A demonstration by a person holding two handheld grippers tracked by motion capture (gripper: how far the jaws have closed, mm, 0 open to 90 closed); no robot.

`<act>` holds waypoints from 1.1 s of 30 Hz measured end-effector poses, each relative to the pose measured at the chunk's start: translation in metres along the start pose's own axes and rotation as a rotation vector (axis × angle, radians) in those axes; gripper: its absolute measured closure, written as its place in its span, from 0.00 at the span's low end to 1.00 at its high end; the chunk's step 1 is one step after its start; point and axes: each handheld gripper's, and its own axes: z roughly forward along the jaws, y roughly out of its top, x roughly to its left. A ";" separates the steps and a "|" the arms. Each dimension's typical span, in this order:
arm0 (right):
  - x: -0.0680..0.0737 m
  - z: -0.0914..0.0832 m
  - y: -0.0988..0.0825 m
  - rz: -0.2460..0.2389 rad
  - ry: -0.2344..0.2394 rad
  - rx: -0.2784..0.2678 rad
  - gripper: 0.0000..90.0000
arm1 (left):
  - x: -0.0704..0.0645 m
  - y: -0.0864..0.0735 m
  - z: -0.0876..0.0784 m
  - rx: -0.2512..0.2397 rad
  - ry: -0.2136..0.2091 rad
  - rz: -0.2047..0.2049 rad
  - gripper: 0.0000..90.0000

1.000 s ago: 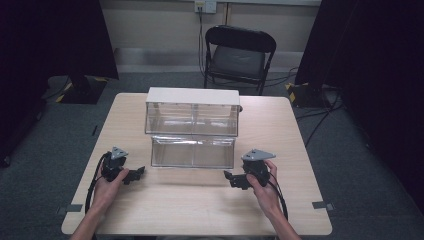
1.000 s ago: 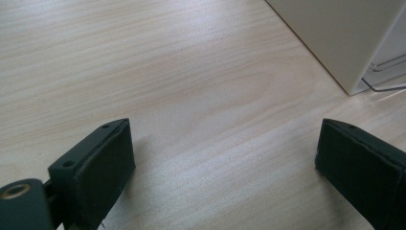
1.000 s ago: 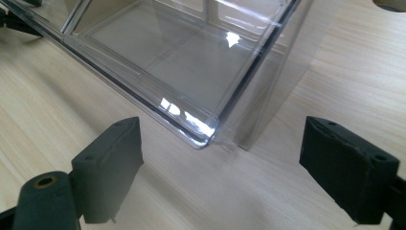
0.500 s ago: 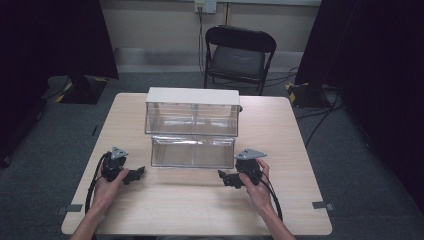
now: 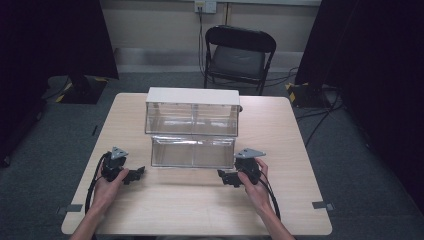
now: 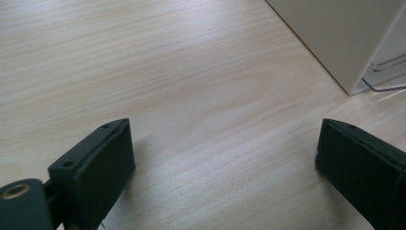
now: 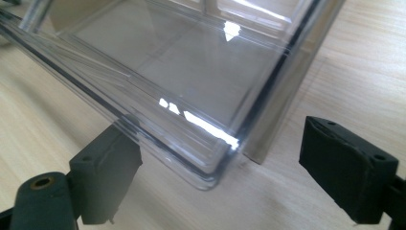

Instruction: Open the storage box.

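1. Right gripper view: the right gripper point(image 7: 220, 163) has its jaws spread wide and holds nothing; the rounded front corner of the clear plastic drawer point(image 7: 191, 72) sits between them, close to the left jaw but not clamped.
2. Left gripper view: the left gripper point(image 6: 222, 163) is also wide open and empty, with only bare wooden table point(image 6: 167, 72) between its jaws. A corner of the white cabinet point(image 6: 344, 33) stands ahead at the upper right, well apart from the jaws.
3. High view: the right gripper point(image 5: 227, 177) lies low on the table just at the drawer's point(image 5: 192, 151) front right corner, the person's right hand point(image 5: 252, 175) around it.
4. The left gripper point(image 5: 134, 175) rests near the drawer's front left corner, a little apart from it, held by the left hand point(image 5: 111, 176).
5. The drawer is pulled out toward the person from the bottom of the cabinet point(image 5: 192, 110), which sits at the table's point(image 5: 200, 210) middle.
6. A black folding chair point(image 5: 239, 55) stands beyond the table's far edge.
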 end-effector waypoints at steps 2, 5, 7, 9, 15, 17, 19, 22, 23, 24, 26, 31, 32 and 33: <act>0.002 -0.001 0.001 -0.005 0.005 -0.007 0.15 | 0.000 0.000 0.000 0.000 0.000 0.000 0.06; 0.005 -0.002 0.003 -0.019 -0.002 -0.015 0.15 | 0.000 0.000 0.000 0.000 0.000 0.000 0.06; 0.006 -0.003 0.003 -0.017 -0.001 -0.016 0.15 | 0.000 0.000 0.000 0.000 0.000 0.000 0.06; 0.006 -0.003 0.003 -0.019 -0.003 -0.017 0.15 | 0.000 0.000 0.000 0.000 0.000 0.000 0.06; 0.007 -0.005 0.003 -0.020 0.005 -0.023 0.15 | 0.000 0.000 0.000 0.000 0.000 0.000 0.06; 0.007 -0.005 0.003 -0.015 0.004 -0.022 0.15 | 0.000 0.000 0.000 0.000 -0.001 0.000 0.06; 0.008 -0.005 0.003 -0.014 0.003 -0.023 0.16 | 0.000 0.000 0.000 0.000 0.000 0.000 0.06; 0.008 -0.006 0.003 -0.015 -0.004 -0.020 0.16 | 0.000 0.000 0.000 0.000 0.000 0.000 0.06; 0.008 -0.006 0.003 -0.015 -0.006 -0.021 0.16 | 0.000 0.000 0.000 0.000 0.000 0.000 0.06; 0.008 -0.006 0.003 -0.015 -0.006 -0.021 0.16 | 0.000 0.000 0.000 0.000 0.000 0.000 0.06; 0.008 -0.007 0.002 -0.013 -0.009 -0.020 0.16 | 0.000 0.000 0.000 0.000 0.000 0.000 0.06; 0.009 -0.009 0.003 -0.015 0.002 -0.027 0.16 | 0.000 0.000 0.000 0.000 0.000 0.000 0.06; 0.009 -0.009 0.003 -0.013 -0.001 -0.026 0.16 | 0.000 0.000 0.000 0.000 0.000 0.000 0.06; 0.009 -0.008 0.003 -0.012 0.000 -0.027 0.16 | 0.000 0.000 0.000 0.000 0.000 0.000 0.06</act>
